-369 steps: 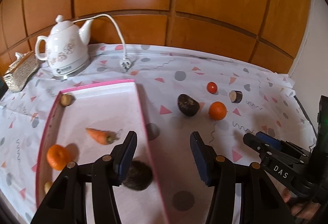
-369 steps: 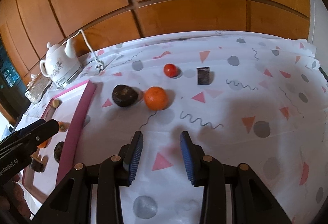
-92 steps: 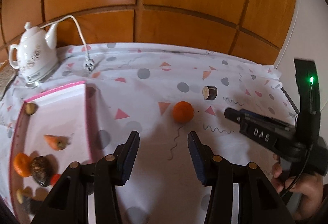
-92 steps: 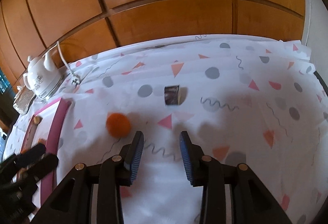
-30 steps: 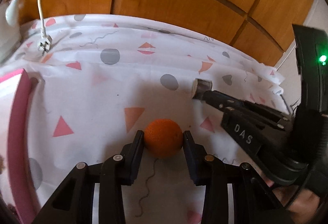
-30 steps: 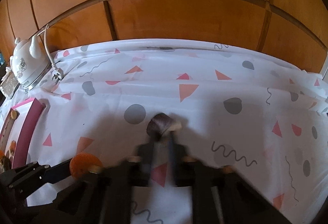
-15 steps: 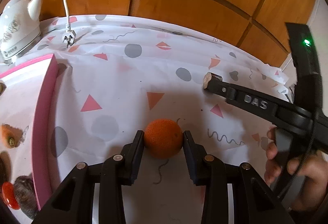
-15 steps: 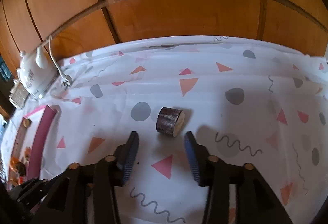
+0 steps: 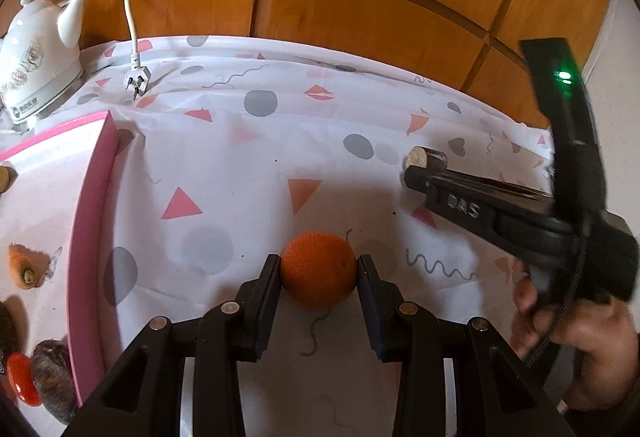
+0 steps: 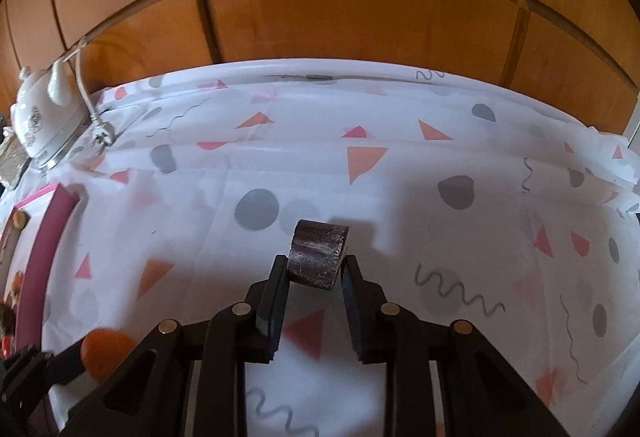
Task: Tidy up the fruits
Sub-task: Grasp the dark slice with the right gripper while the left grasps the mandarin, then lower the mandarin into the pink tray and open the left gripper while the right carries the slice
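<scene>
An orange [image 9: 318, 271] sits between the pads of my left gripper [image 9: 318, 265], which is shut on it just above the patterned tablecloth. A short dark cylinder with a pale cut end [image 10: 318, 255] lies between the fingers of my right gripper [image 10: 314, 267]. Its jaws are closing and both pads touch the piece's sides. In the left wrist view the right gripper [image 9: 416, 177] reaches in from the right, with the dark piece [image 9: 426, 157] at its tip. The orange [image 10: 106, 355] shows at the lower left of the right wrist view.
A pink-rimmed tray [image 9: 94, 217] at the left holds a carrot [image 9: 22, 265], a red tomato [image 9: 24, 379] and a dark round fruit [image 9: 52, 369]. A white kettle [image 9: 34, 57] and its plug [image 9: 136, 81] stand at the back left. A hand [image 9: 580, 349] holds the right gripper.
The right gripper's jaws spread around the dark piece and have now closed in on its sides. The left gripper keeps its hold on the orange, and more of the tray has come into its view.
</scene>
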### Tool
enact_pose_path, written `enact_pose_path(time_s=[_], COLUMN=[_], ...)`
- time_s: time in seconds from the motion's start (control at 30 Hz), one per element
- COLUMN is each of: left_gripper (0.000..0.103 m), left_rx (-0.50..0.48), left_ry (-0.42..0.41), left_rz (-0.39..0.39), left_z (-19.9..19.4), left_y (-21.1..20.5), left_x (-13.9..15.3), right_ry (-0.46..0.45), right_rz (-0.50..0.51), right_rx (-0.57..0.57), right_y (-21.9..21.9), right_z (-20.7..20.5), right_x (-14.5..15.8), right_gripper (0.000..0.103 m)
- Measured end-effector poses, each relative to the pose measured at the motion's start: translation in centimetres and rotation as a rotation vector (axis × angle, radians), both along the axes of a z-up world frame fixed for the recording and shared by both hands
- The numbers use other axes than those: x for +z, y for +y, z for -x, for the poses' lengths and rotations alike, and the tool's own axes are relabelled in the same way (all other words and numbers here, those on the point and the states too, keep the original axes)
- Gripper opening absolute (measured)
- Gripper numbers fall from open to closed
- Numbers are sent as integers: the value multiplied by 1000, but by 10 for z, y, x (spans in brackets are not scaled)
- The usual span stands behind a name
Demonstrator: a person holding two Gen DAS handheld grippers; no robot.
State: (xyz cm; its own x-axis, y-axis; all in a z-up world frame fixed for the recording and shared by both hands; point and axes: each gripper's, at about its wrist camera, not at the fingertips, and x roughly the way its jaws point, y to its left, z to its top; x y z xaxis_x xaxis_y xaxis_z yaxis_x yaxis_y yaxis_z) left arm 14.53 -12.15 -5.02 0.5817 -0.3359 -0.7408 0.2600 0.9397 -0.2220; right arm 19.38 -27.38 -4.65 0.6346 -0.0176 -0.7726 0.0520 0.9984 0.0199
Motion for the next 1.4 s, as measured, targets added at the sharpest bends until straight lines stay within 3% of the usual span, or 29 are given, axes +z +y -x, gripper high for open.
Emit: enact_pose_path(time_s=[0.33, 0.67, 1.03, 1.4], left_gripper=[38, 38, 38, 39], left_rx=[-9, 21, 219, 384], left_ry=[-67, -135, -177, -143], left_rz=[-4, 7, -12, -61], left_z=[23, 54, 72, 71], left_y=[7, 38, 129, 196], left_x=[24, 56, 75, 56], right_ry=[-29, -54, -95, -34], right_rz=[-35, -75, -163, -189], right_rx=[29, 92, 330, 546], right_y=[9, 36, 123, 208], right_z=[45, 82, 103, 125], right_x=[16, 27, 54, 45], right_gripper=[26, 26, 26, 27])
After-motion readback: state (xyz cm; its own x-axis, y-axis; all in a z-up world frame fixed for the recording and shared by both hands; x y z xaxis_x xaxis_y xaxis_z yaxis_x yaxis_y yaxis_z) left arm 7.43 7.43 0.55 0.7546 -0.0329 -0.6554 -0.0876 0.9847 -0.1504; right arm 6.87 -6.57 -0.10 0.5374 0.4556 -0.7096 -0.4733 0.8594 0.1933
